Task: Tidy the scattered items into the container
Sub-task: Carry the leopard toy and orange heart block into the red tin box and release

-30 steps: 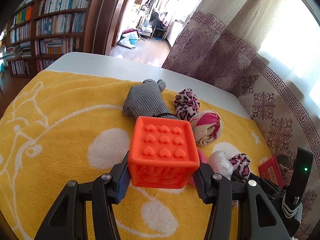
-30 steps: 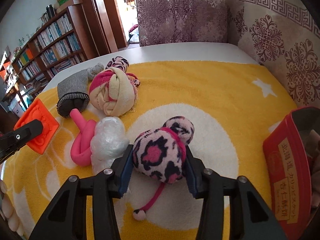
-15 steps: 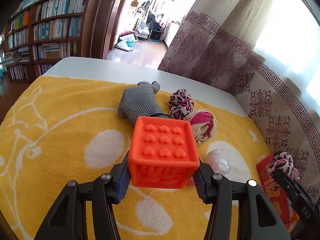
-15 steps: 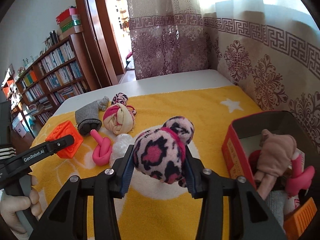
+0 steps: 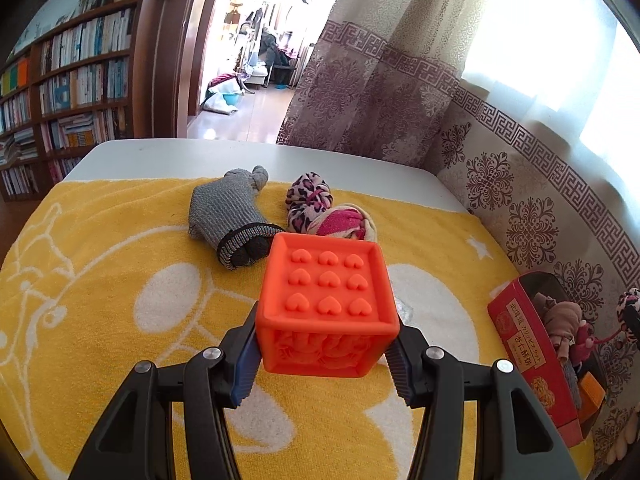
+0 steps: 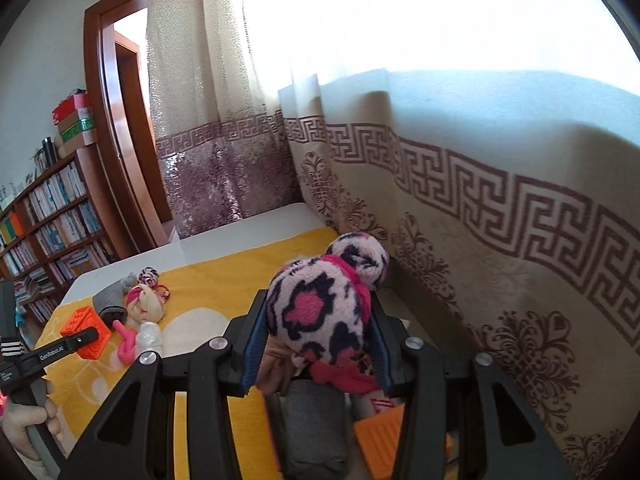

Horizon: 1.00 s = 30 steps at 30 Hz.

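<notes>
My left gripper (image 5: 324, 354) is shut on an orange rubber cube (image 5: 327, 304) with raised hearts, held above the yellow towel (image 5: 100, 288). My right gripper (image 6: 316, 344) is shut on a pink leopard-print plush (image 6: 320, 312) and holds it over the red box (image 5: 528, 356), whose contents show below: a beige sock (image 6: 276, 372), a grey item (image 6: 316, 428), an orange piece (image 6: 388, 436). On the towel lie a grey sock (image 5: 228, 216), a leopard sock ball (image 5: 308, 200), a pink-cream sock ball (image 5: 344, 226), a pink knotted toy (image 6: 126, 340) and a clear plastic wad (image 6: 149, 338).
A patterned curtain (image 5: 520, 184) hangs close behind the box on the right. The white table edge (image 5: 200, 156) lies beyond the towel, with bookshelves (image 5: 64, 92) and a doorway further back.
My right gripper carried the leopard plush rightward from above the towel to over the red box. My left gripper lifted with the cube, and the box came into its view.
</notes>
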{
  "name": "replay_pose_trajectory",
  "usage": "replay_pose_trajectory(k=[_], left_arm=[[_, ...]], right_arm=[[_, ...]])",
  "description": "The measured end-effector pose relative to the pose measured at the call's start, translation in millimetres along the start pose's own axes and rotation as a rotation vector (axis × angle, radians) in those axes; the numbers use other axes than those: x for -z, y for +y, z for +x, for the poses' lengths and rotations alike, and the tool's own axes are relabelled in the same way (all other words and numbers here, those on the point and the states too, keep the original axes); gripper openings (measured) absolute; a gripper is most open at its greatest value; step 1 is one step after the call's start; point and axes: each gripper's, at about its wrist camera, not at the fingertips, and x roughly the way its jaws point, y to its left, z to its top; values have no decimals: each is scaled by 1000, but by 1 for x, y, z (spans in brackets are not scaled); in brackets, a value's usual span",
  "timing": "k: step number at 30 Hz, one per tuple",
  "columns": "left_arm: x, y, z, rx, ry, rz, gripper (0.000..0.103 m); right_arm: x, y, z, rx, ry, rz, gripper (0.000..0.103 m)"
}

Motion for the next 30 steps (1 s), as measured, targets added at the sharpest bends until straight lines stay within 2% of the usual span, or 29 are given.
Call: replay_pose_trajectory(k=[3,8,13,20,25,30], left_arm=[[2,-7,1,7,8,17,56],[6,-20,1,16,20,46,56],[11,-30,1,20,35,57,56],[14,-62,1,31,45,107,56],[17,-109,-2,75,49,189,56],[19,-161,-1,144,59,261,56]], right_arm=[[2,-23,2,37,5,32,49],[9,-39,12,43,35,55,53],[13,-41,9,17,16,85,69],[16,-46,4,-13,-19,121,70],[20,-44,-1,-5,-83,134,70],[29,-41,-10,83,-195,107,70]])
